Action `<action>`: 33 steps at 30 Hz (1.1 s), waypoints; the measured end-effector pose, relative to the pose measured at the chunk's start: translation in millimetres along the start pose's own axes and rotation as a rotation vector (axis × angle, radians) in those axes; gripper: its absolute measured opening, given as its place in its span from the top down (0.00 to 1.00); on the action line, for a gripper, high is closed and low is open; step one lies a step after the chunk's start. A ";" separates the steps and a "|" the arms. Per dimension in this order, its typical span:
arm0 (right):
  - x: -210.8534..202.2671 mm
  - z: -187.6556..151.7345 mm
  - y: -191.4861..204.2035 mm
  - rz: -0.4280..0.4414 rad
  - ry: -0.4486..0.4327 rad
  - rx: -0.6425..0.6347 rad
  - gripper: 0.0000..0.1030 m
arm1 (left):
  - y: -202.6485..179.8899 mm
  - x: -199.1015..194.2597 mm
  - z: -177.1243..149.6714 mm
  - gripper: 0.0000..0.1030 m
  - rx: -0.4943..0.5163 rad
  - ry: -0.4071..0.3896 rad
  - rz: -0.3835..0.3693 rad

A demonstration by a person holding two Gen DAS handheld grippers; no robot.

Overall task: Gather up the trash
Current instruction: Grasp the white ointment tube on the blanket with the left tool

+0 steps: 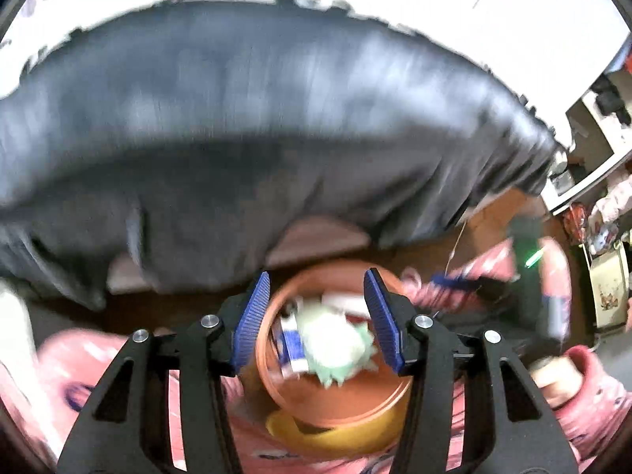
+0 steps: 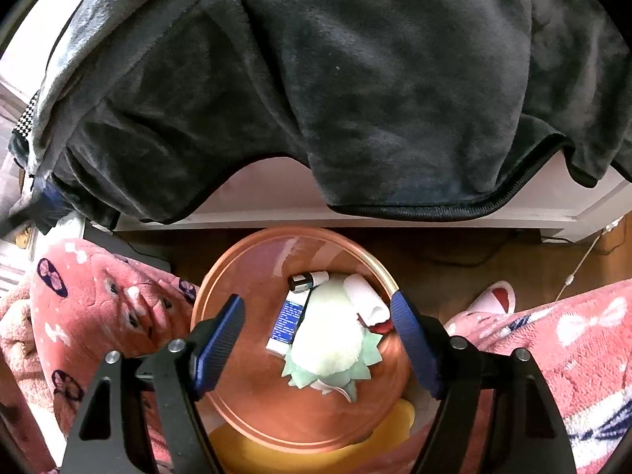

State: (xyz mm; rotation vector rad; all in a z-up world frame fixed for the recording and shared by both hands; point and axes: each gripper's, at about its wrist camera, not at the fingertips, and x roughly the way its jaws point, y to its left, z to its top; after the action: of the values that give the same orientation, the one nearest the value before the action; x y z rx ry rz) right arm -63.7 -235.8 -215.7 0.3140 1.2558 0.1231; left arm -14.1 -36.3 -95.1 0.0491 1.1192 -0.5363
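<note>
An orange round bin (image 2: 252, 407) sits on the floor between the person's knees. It holds a pale green and white crumpled wrapper (image 2: 330, 349), a blue and white small box (image 2: 287, 322), a small black-capped bottle (image 2: 308, 279) and a white roll (image 2: 365, 300). My right gripper (image 2: 318, 349) is open and empty, hovering over the bin. My left gripper (image 1: 318, 322) is open and empty over the same bin (image 1: 308, 403); that view is blurred, with the wrapper (image 1: 335, 345) below its fingers.
A dark grey blanket (image 2: 355, 79) hangs over a white bed edge (image 2: 276, 193) behind the bin. Pink patterned pyjama legs (image 2: 98, 308) flank the bin. A pink slipper (image 2: 493, 296) and a white cable (image 2: 580, 264) lie on the wooden floor at right. A yellow object (image 2: 316, 458) sits under the bin.
</note>
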 end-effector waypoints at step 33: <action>-10.6 -1.3 -9.7 0.071 -0.059 0.032 0.26 | -22.4 12.1 184.0 0.69 -0.103 -0.160 0.034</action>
State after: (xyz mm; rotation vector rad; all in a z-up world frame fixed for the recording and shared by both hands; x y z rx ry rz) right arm -69.0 -247.7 -209.3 0.3877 1.1897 0.1536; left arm 134.9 -115.8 -17.9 -0.0630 0.9864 -0.4444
